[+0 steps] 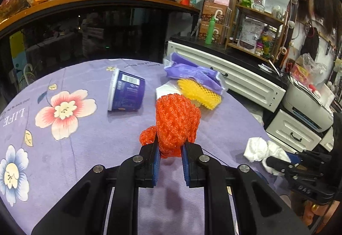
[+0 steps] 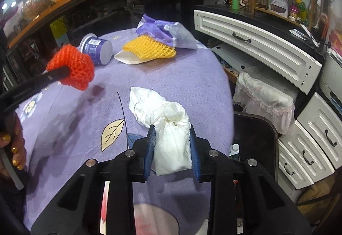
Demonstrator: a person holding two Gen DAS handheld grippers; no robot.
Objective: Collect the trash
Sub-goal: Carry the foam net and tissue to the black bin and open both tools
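The left gripper (image 1: 170,149) is clenched on the orange foam net (image 1: 176,120), lifted at frame centre for carrying off. In the right wrist view's lower centre, the right gripper (image 2: 172,147) clamps the crumpled white tissue (image 2: 166,126) on the purple tablecloth (image 2: 188,76); the yellow net (image 2: 149,49) and tub (image 2: 97,49) wait at upper centre.

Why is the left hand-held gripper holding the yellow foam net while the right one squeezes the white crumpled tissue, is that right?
Not quite. The left hand-held gripper is shut on the orange foam net, as the left wrist view shows. The yellow foam net lies on the purple tablecloth by the purple bag. The right hand-held gripper does squeeze the white crumpled tissue.
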